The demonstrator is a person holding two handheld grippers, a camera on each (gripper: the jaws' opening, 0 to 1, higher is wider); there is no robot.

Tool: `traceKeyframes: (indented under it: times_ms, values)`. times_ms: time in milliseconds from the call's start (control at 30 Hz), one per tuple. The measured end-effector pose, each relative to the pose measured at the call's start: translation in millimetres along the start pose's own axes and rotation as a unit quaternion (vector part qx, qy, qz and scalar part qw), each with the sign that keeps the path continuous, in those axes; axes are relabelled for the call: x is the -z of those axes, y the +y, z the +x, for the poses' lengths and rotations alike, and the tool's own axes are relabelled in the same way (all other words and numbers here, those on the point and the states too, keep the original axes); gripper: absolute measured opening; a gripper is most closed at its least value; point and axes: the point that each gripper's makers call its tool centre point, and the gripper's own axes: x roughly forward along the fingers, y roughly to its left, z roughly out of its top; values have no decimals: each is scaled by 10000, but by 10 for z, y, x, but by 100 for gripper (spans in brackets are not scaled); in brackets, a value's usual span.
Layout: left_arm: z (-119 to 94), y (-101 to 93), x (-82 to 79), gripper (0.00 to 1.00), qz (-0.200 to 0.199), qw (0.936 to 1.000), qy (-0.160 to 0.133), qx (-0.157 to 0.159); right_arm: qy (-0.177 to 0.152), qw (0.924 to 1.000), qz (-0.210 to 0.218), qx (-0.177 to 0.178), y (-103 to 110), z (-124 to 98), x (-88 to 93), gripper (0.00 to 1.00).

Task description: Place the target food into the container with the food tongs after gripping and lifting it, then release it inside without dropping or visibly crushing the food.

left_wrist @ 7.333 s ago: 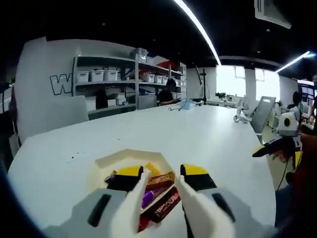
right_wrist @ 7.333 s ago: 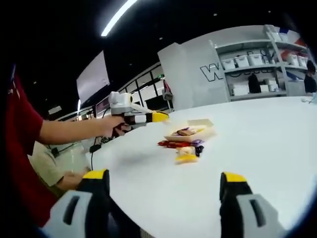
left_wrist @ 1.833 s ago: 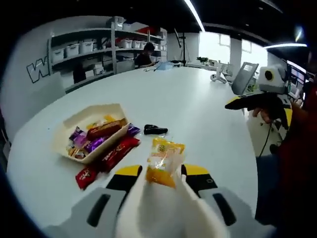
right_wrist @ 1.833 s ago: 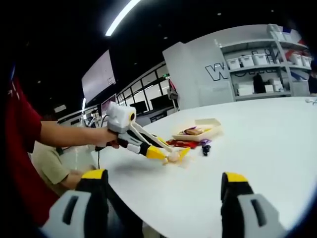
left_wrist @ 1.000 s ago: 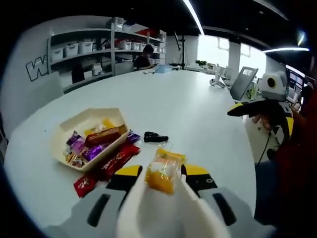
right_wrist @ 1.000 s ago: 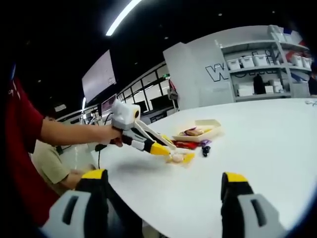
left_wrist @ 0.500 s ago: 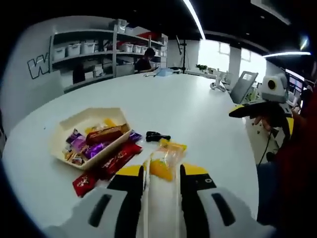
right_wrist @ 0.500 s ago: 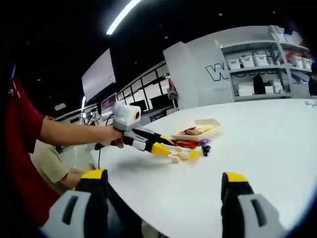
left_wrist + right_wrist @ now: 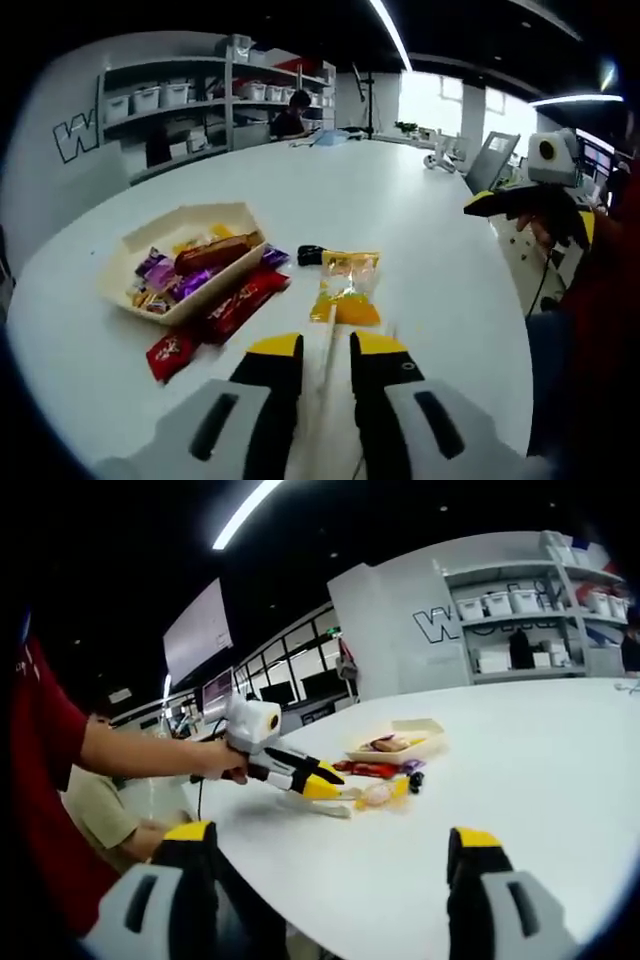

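Note:
White food tongs [image 9: 325, 355] stand between my left gripper's [image 9: 327, 345] yellow-tipped jaws, which are shut on them with the arms pressed close together. A yellow snack packet [image 9: 345, 290] lies flat on the white table at the tongs' tips; whether the tips pinch its near edge I cannot tell. The cream container [image 9: 165, 232] sits to its left with several wrapped sweets inside. From the right gripper view, a hand holds the left gripper [image 9: 322, 784] low over the table, with the packet [image 9: 380, 793] just beyond it and the container [image 9: 420, 725] behind. My right gripper [image 9: 330, 850] is wide open and holds nothing.
Two red bars [image 9: 235, 305] lie against the container's near side, and a small black sweet [image 9: 310, 255] lies by the packet's far end. The right gripper [image 9: 495, 203], held in a hand, hovers at the table's right edge. Shelves and a seated person are far behind.
The left jaws have squeezed the tongs narrower. The packet, earlier held up between the tong arms, now lies lower and farther out, flat beside the black sweet. The right gripper stays still.

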Motion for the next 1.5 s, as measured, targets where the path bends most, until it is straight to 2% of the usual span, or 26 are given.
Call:
traceKeyframes:
  times_ms: [200, 333, 367, 467, 567, 633, 667, 700, 733, 767, 800, 867, 967, 1067, 1200, 1400, 1433, 1500]
  values:
    - [-82, -54, 16, 28, 31, 10000, -66, 48, 71, 10000, -17, -64, 46, 25, 39, 96]
    - [-97, -96, 133, 33, -32, 9999, -73, 123, 101, 9999, -26, -72, 57, 31, 47, 96]
    - [-101, -84, 117, 33, -177, 9996, -190, 88, 105, 9999, -34, -78, 61, 33, 47, 96]
    - [-135, -86, 148, 34, -269, 9993, -239, 108, 123, 9999, -50, -86, 73, 42, 46, 96]
    - [-149, -108, 139, 33, -1, 9995, -290, 124, 140, 9998, -69, -95, 86, 52, 41, 96]
    - [-156, -155, 113, 35, -51, 9989, -396, 241, 149, 9998, -79, -100, 94, 63, 37, 96]
    - [-150, -170, 126, 36, -118, 9989, -367, 283, 160, 9998, -83, -101, 97, 69, 38, 96]
    - [-141, -162, 234, 36, 22, 9997, -64, 247, 183, 9997, -98, -100, 102, 81, 41, 96]
    - [-132, -140, 281, 36, 237, 9996, 53, 159, 201, 9997, -118, -105, 111, 93, 42, 96]
    - [-123, -148, 289, 34, 459, 9988, 35, 163, 208, 9996, -125, -112, 119, 101, 44, 96]
    - [-117, -146, 221, 34, 555, 9981, -215, 131, 213, 9996, -128, -120, 126, 107, 44, 96]
    - [-132, -143, 248, 34, 186, 9996, -165, 130, 231, 9995, -141, -133, 145, 120, 46, 96]
    - [-141, -113, 243, 30, 310, 9992, -256, 54, 299, 9993, -171, -133, 151, 142, 72, 96]
    - [-144, -112, 258, 29, 215, 9994, -269, 32, 351, 9991, -204, -127, 161, 161, 88, 96]
    - [-145, -111, 255, 28, 358, 9979, -531, 32, 398, 9989, -216, -148, 197, 199, 104, 96]
    - [-145, -119, 245, 24, 450, 9973, -572, -28, 538, 9979, -317, -190, 263, 270, 153, 95]
    - [-151, -111, 246, 22, 427, 9974, -574, -58, 559, 9976, -357, -198, 276, 285, 150, 95]
    - [-184, -108, 240, 20, -157, 9977, -663, -56, 562, 9975, -386, -196, 285, 302, 135, 95]
